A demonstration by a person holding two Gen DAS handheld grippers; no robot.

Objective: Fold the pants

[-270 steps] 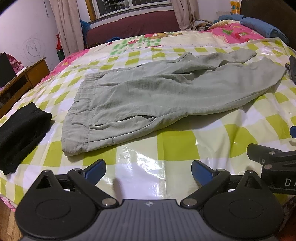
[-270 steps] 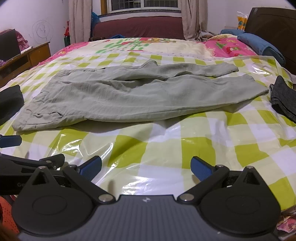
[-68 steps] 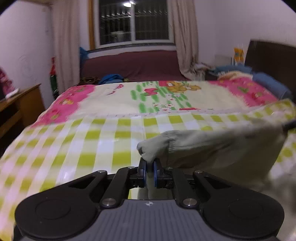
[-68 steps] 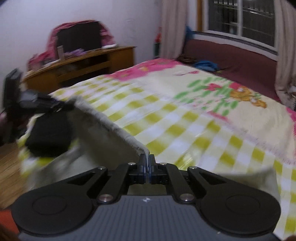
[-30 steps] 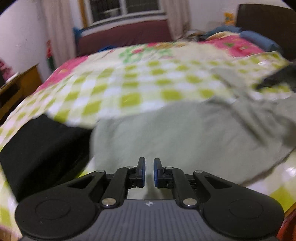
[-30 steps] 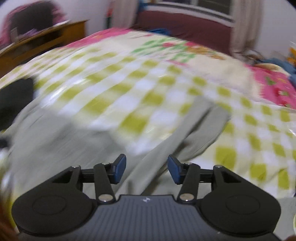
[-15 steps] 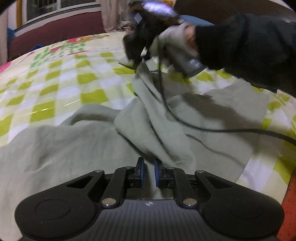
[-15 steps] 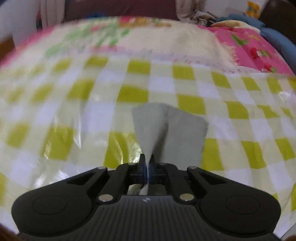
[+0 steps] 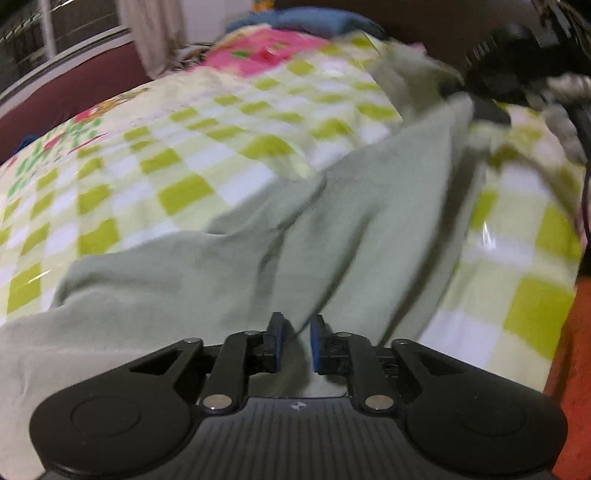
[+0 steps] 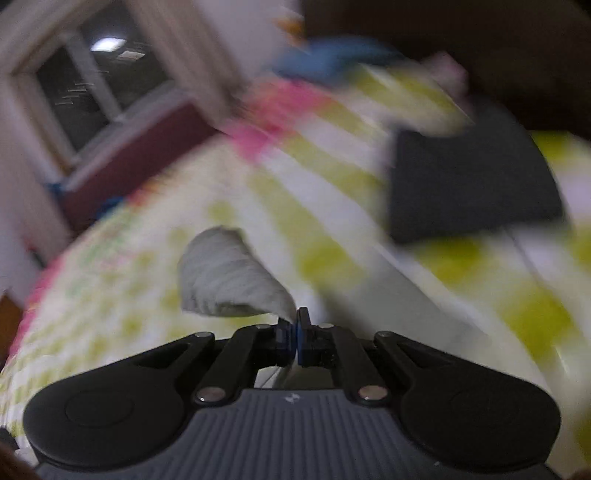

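Observation:
The grey-green pants [image 9: 229, 273] lie spread on the checked bed cover [image 9: 155, 162]. My left gripper [image 9: 295, 341] sits low over the cloth, its blue pads nearly together with a fold of the pants between them. One leg runs from there up to my right gripper [image 9: 491, 79] at the far right, which holds its end lifted. In the right wrist view my right gripper [image 10: 296, 341] is shut on the pants leg end [image 10: 225, 275], which sticks up past the pads. The view is blurred.
A dark folded garment [image 10: 469, 184] lies on the bed to the right of the right gripper. Blue bedding [image 9: 314, 20] and a dark headboard [image 10: 480, 44] are at the far end. The bed's edge and an orange floor [image 9: 569, 350] are at the right.
My right gripper has carried the leg end up and to the right, drawing the leg out straight. My left gripper has stayed low on the pants, nearly closed.

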